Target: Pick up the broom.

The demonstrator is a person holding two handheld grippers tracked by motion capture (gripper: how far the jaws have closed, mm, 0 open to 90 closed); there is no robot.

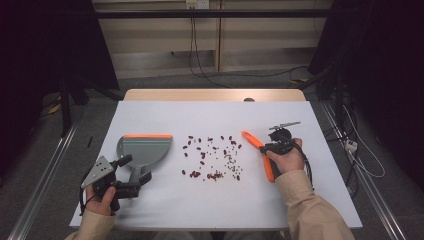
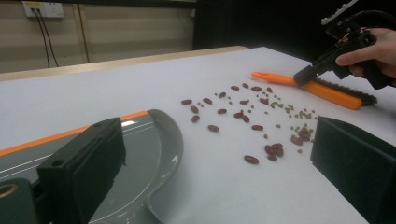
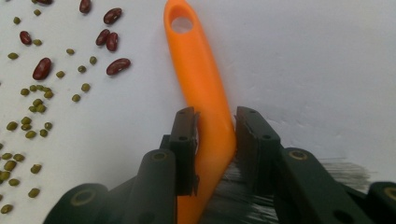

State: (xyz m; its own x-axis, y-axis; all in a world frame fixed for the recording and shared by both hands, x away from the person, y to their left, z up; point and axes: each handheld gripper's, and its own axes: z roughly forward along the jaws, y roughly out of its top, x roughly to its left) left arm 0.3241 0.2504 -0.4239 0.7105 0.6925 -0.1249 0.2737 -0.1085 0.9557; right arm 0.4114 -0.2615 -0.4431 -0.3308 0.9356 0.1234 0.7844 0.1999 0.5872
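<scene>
Both jaws of the right gripper (image 3: 215,123) clamp the orange brush (image 3: 198,70); scattered beans (image 1: 212,157) lie left, toward the dustpan (image 1: 142,150), which the open left gripper (image 1: 131,175) straddles.

Wide bare stretch of white table (image 1: 215,112) along the far side, open for passage from edge to edge. Across the middle, scattered red kidney beans and small green beans (image 1: 212,157), barring any low sweep between the two sides. On the left, grey plastic dustpan with orange lip (image 1: 145,147), just beside the left gripper (image 1: 134,174). On the right, orange-handled brush with black bristles (image 1: 260,152) lying slantwise, clamped by the right gripper (image 1: 263,146). Near strip of table in front of the beans bare, free for crossing.
</scene>
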